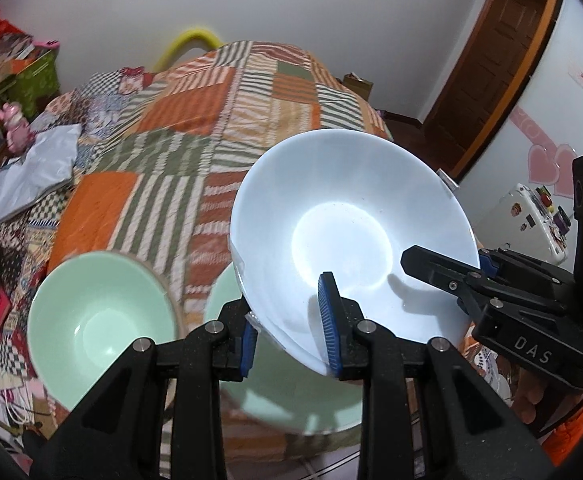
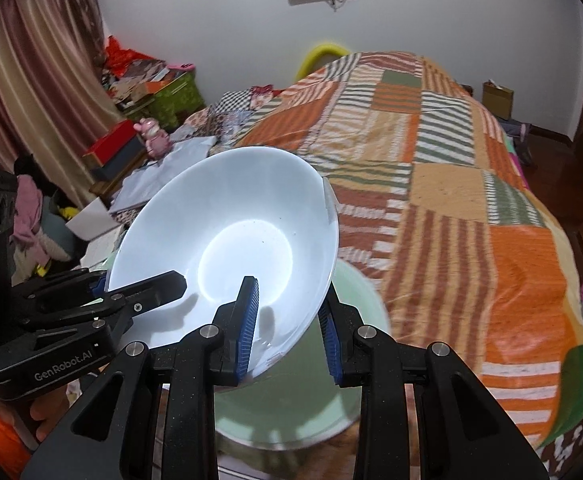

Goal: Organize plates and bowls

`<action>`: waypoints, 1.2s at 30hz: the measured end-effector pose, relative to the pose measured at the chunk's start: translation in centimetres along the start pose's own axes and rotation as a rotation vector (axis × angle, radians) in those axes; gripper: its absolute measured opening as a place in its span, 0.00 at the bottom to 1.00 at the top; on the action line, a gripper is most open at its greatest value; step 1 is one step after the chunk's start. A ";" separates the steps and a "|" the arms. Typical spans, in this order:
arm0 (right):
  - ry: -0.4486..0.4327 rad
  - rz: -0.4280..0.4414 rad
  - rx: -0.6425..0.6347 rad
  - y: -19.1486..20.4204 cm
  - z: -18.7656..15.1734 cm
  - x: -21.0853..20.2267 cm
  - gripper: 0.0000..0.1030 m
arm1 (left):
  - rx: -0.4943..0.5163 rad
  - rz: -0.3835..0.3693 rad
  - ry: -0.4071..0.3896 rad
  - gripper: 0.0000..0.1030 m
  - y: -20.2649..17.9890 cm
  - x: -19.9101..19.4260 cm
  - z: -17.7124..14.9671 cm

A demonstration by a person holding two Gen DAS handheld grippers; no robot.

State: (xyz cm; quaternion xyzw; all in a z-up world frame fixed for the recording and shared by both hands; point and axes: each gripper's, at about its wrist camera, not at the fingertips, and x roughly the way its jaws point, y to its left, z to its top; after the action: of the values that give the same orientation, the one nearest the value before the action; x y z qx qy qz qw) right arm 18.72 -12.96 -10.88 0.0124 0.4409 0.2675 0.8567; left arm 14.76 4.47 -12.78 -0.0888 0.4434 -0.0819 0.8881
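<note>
A white bowl point(image 1: 351, 216) is held in the air above a mint green bowl point(image 1: 291, 396), tilted toward the bed. My left gripper point(image 1: 289, 332) is shut on its near rim, one blue pad inside and one outside. My right gripper point(image 2: 289, 320) is shut on the same white bowl point(image 2: 231, 240) from the other side, and shows in the left wrist view point(image 1: 443, 268). A second mint green bowl point(image 1: 95, 320) sits to the left. The mint green bowl under the white one also shows in the right wrist view point(image 2: 303, 400).
A bed with an orange, green and striped patchwork quilt point(image 1: 219, 128) lies just behind the bowls. Clutter, a green box point(image 1: 35, 80) and grey cloth point(image 1: 31, 176) are at the left. A small white fridge point(image 1: 531, 220) and a wooden door point(image 1: 491, 68) stand at the right.
</note>
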 end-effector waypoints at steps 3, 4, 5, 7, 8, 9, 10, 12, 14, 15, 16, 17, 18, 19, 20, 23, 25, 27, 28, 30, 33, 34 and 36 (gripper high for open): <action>0.010 0.016 -0.015 1.3 -0.2 0.6 0.27 | -0.020 0.014 -0.001 0.27 1.4 -0.6 -0.8; 0.016 0.023 -0.024 1.8 -0.2 0.9 0.26 | -0.027 0.019 -0.002 0.27 1.9 -0.8 -1.0; 0.019 0.026 -0.030 2.2 -0.2 1.1 0.26 | -0.035 0.024 -0.004 0.27 2.3 -1.1 -1.2; 0.029 0.035 -0.046 3.1 -0.2 1.6 0.26 | -0.048 0.031 -0.008 0.27 3.2 -1.5 -1.4; 0.031 0.039 -0.053 3.5 -0.2 1.7 0.26 | -0.056 0.035 -0.009 0.27 3.7 -1.7 -1.6; 0.033 0.042 -0.058 4.0 -0.2 1.9 0.26 | -0.061 0.039 -0.010 0.27 4.1 -1.9 -1.8; 0.035 0.046 -0.066 4.5 -0.2 2.1 0.26 | -0.066 0.043 -0.011 0.27 4.5 -2.1 -2.0; 0.038 0.054 -0.076 5.2 -0.2 2.4 0.26 | -0.075 0.055 -0.011 0.27 5.3 -2.6 -2.4; 0.044 0.065 -0.085 6.0 -0.1 2.8 0.26 | -0.082 0.067 -0.011 0.27 6.1 -2.9 -2.7; 0.047 0.070 -0.091 6.4 -0.1 3.0 0.26 | -0.086 0.073 -0.011 0.27 6.5 -3.1 -2.8; 0.050 0.075 -0.100 7.0 -0.1 3.2 0.26 | -0.090 0.078 -0.011 0.27 6.8 -3.3 -3.0; 0.051 0.080 -0.106 7.4 -0.1 3.4 0.26 | -0.095 0.085 -0.011 0.27 7.3 -3.5 -3.2; 0.054 0.083 -0.111 7.7 -0.1 3.5 0.26 | -0.099 0.090 -0.011 0.27 7.7 -3.6 -3.3; 0.058 0.089 -0.116 8.2 -0.1 3.8 0.26 | -0.104 0.095 -0.011 0.27 8.1 -3.8 -3.5; 0.060 0.093 -0.120 8.5 -0.1 4.0 0.26 | -0.109 0.100 -0.011 0.27 8.6 -4.0 -3.6; 0.072 0.106 -0.132 9.5 -0.1 4.6 0.26 | -0.124 0.114 -0.009 0.27 9.8 -4.4 -4.0; 0.078 0.113 -0.139 10.1 -0.1 5.0 0.26 | -0.136 0.124 -0.008 0.27 10.7 -4.5 -4.3; 0.090 0.121 -0.149 10.8 -0.3 5.6 0.26 | -0.147 0.131 -0.005 0.27 11.4 -4.6 -4.6; 0.094 0.123 -0.153 11.0 -0.3 5.8 0.26 | -0.155 0.134 -0.003 0.27 11.8 -4.6 -4.7; 0.109 0.126 -0.161 11.4 -0.4 6.5 0.26 | -0.169 0.141 0.003 0.27 12.6 -4.6 -5.1; 0.134 0.134 -0.166 11.9 -0.6 7.4 0.26 | -0.187 0.151 0.013 0.27 13.5 -4.4 -5.6; 0.142 0.136 -0.167 12.1 -0.6 7.8 0.26 | -0.192 0.153 0.017 0.27 13.8 -4.3 -5.7; 0.152 0.139 -0.167 12.4 -0.7 8.2 0.26 | -0.199 0.159 0.025 0.27 14.4 -4.0 -6.0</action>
State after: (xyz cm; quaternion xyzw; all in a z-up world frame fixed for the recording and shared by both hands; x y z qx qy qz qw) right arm 16.46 1.36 -14.22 -0.0490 0.4789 0.3622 0.7982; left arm 8.51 18.81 -16.51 -0.1402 0.4660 0.0319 0.8730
